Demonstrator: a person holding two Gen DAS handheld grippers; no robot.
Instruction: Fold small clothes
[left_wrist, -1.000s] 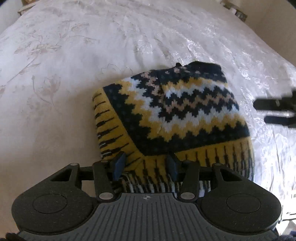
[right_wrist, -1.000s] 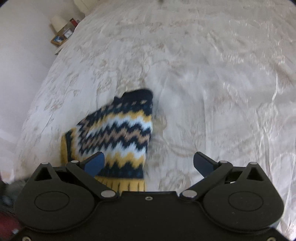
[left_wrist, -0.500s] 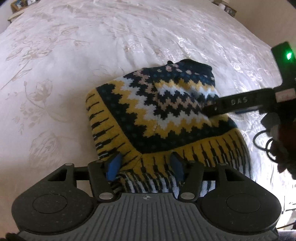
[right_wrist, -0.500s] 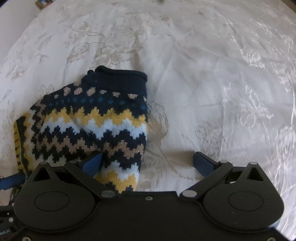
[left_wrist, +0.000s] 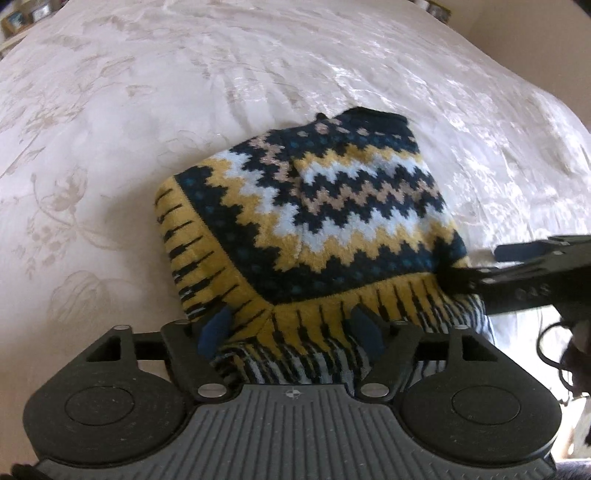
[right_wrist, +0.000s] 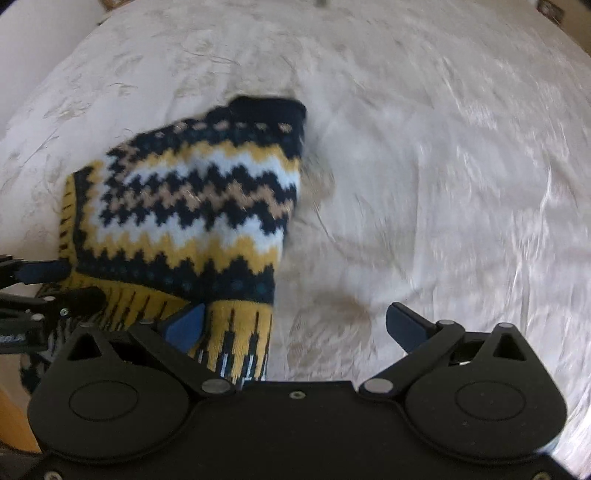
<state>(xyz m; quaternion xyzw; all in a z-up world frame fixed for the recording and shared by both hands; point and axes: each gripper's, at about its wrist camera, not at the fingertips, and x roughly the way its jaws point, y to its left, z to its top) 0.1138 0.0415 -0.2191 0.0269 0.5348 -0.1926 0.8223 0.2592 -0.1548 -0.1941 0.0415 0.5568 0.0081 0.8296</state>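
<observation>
A knitted sweater (left_wrist: 325, 221) with navy, yellow, white and tan zigzags lies folded on the cream bedspread (left_wrist: 147, 110). Its yellow ribbed hem is toward me. My left gripper (left_wrist: 290, 330) straddles the middle of that hem. Its jaws are opening, and the cloth lies loose between the blue pads. In the right wrist view the sweater (right_wrist: 192, 206) sits at the left. My right gripper (right_wrist: 295, 325) is wide open, with its left pad over the hem's right corner and the other over bare bedspread (right_wrist: 443, 184). The right gripper (left_wrist: 476, 267) reaches in from the right in the left wrist view.
The floral bedspread spreads all round the sweater. Small framed items (left_wrist: 22, 18) stand beyond the bed's far left corner, and more (left_wrist: 436, 9) at the far right. A black cable (left_wrist: 550, 354) hangs by the right gripper. A wooden edge (right_wrist: 14, 424) shows at lower left.
The left gripper's jaws have spread wider around the hem. The right gripper has come down and across to the hem's right corner, staying open.
</observation>
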